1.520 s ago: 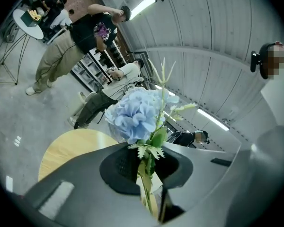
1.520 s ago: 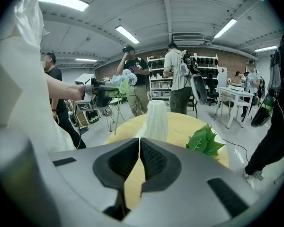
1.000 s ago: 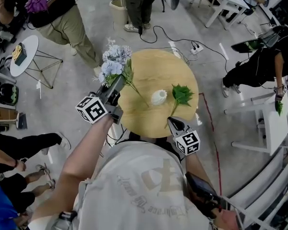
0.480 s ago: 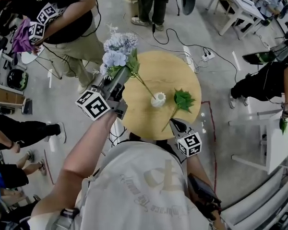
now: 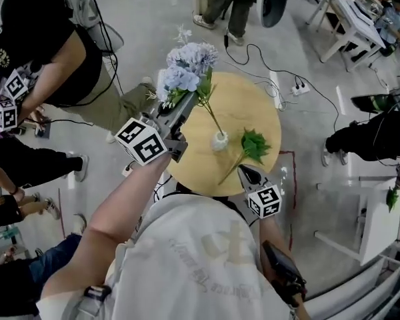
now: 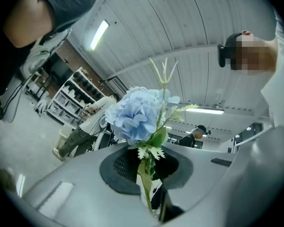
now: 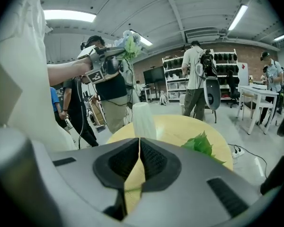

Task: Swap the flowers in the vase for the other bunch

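Standing on grey floor (image 5: pixel 147 39): round wooden table (image 5: pixel 248 105) bearing white vase (image 5: pixel 219 141).

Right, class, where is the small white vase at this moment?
In the head view, the small white vase stands near the middle of the round wooden table, just left of the green leafy bunch lying there.

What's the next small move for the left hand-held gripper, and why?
Probably lower the left hand-held gripper to slide the stem of the blue flowers into the white vase: stem tip looks right at its mouth, and the green bunch already lies on the table.
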`<state>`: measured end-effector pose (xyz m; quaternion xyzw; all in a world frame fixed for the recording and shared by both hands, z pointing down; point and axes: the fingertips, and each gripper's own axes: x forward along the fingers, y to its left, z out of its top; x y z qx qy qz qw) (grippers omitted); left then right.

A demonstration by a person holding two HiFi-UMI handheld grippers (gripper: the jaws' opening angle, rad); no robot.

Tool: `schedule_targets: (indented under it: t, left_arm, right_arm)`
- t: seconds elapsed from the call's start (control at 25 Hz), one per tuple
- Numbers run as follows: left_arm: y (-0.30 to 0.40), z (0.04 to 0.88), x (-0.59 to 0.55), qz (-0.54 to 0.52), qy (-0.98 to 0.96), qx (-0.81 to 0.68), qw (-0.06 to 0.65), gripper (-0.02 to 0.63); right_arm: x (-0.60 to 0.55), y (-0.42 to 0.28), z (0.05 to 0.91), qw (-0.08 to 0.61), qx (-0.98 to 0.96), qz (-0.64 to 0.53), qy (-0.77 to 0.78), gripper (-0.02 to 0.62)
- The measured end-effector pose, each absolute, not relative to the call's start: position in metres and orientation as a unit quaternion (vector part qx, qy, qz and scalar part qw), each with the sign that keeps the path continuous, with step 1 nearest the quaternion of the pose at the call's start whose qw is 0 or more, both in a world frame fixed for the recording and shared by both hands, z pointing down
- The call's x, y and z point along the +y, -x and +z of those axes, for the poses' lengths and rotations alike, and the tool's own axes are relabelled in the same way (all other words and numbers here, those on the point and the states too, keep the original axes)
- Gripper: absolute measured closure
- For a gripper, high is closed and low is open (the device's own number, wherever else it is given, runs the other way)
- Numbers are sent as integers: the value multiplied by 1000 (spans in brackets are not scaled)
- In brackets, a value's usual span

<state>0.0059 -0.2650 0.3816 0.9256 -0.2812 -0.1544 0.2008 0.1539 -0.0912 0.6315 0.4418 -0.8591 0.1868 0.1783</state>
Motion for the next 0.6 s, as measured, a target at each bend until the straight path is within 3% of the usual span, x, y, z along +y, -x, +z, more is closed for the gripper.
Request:
schedule_targets:
  t: [0.6]
  left_arm:
    - [-43,376,-233,-91,-949,-286,94,560]
  right_arm:
    - [-104,-165,627,176,-879,185,-404,584]
